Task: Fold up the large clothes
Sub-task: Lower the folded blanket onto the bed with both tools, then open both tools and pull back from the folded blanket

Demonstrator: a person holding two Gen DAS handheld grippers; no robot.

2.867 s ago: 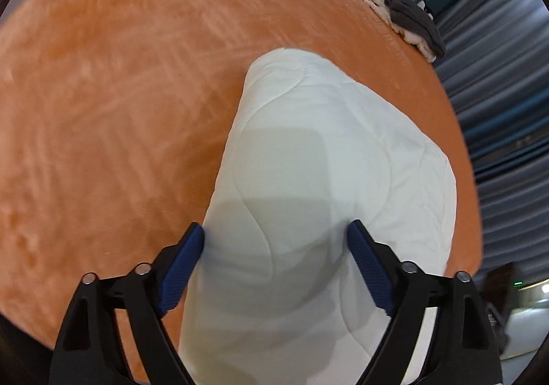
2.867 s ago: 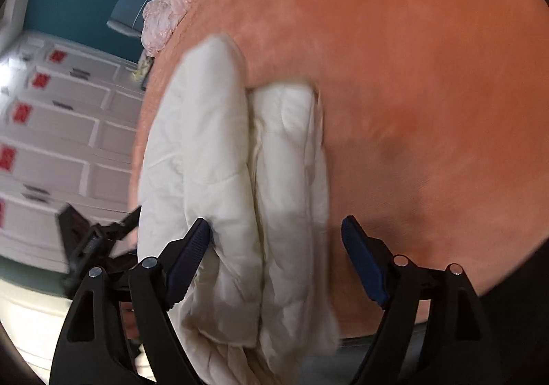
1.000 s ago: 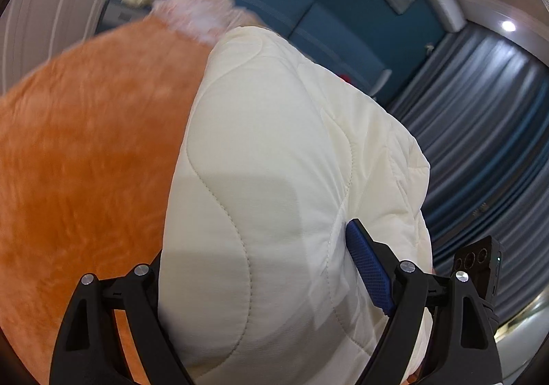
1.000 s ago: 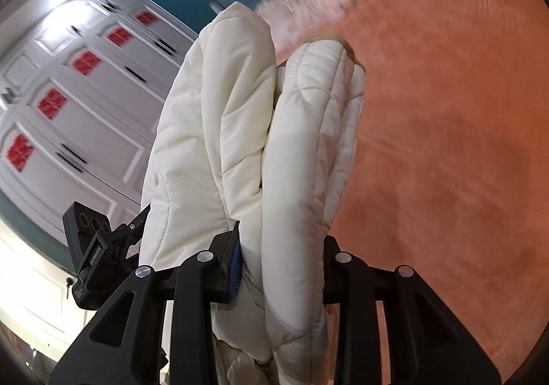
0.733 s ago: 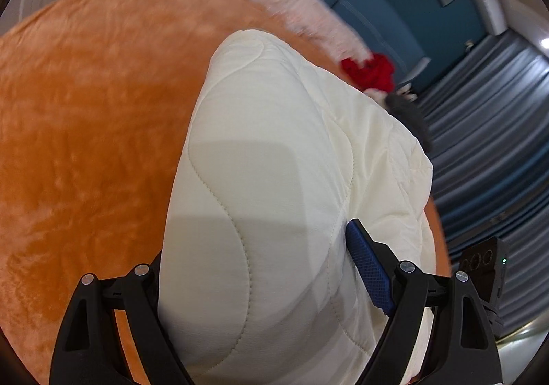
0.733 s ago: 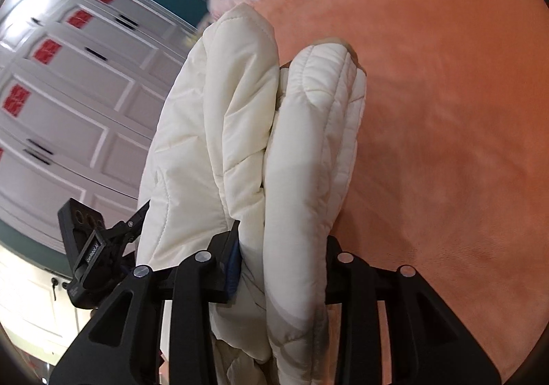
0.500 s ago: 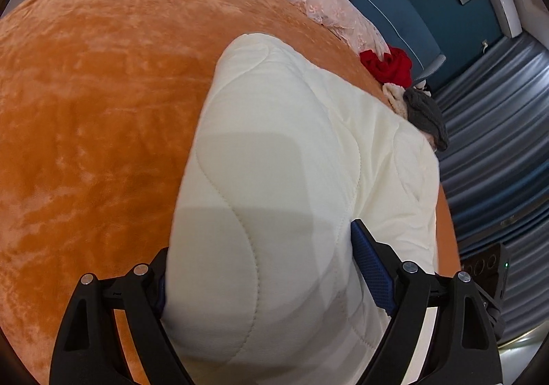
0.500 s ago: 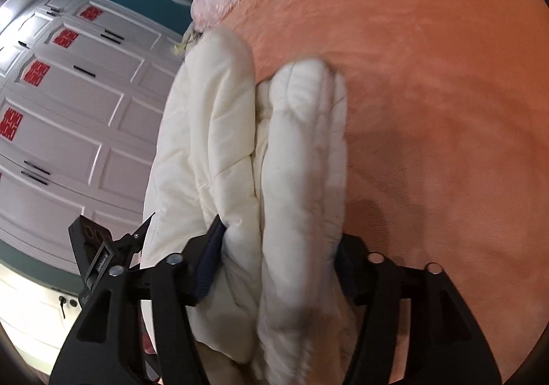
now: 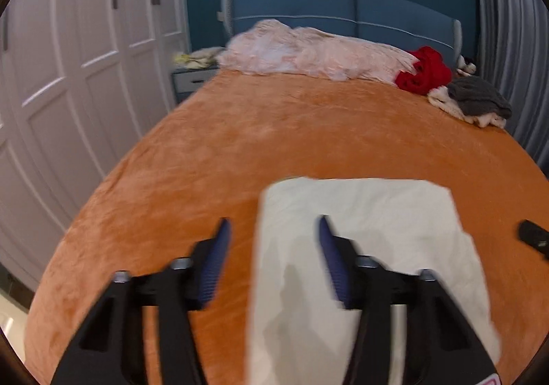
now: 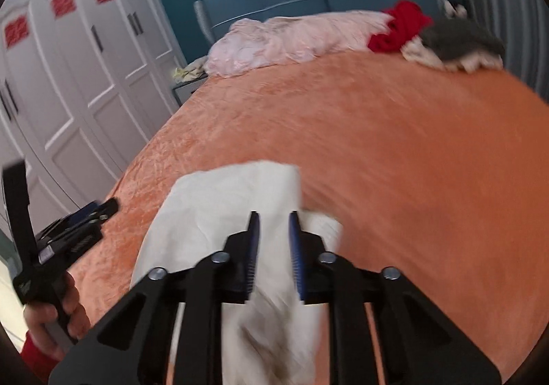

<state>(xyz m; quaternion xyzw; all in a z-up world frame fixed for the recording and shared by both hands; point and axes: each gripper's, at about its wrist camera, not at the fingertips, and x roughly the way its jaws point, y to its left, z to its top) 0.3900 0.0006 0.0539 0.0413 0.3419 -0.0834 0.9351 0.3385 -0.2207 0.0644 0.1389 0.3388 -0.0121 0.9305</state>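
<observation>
A folded cream quilted garment (image 9: 370,248) lies flat on the orange bed cover (image 9: 274,131) near the bed's front edge. My left gripper (image 9: 272,230) is open and empty, hovering over the garment's left edge. In the right wrist view the garment (image 10: 223,206) lies under my right gripper (image 10: 272,224), whose jaws stand a narrow gap apart with cream fabric showing between them; whether they pinch it is unclear. The left gripper (image 10: 79,217) shows at the left, held in a hand.
A pink blanket (image 9: 308,52), a red garment (image 9: 423,71) and a grey and cream pile (image 9: 477,104) lie by the blue headboard. White wardrobe doors (image 9: 68,76) stand along the left. Grey curtains hang at the right.
The garment was held up off the bed by both grippers; now it lies flat on the cover. My left gripper has let go and pulled back. The right jaws have opened slightly.
</observation>
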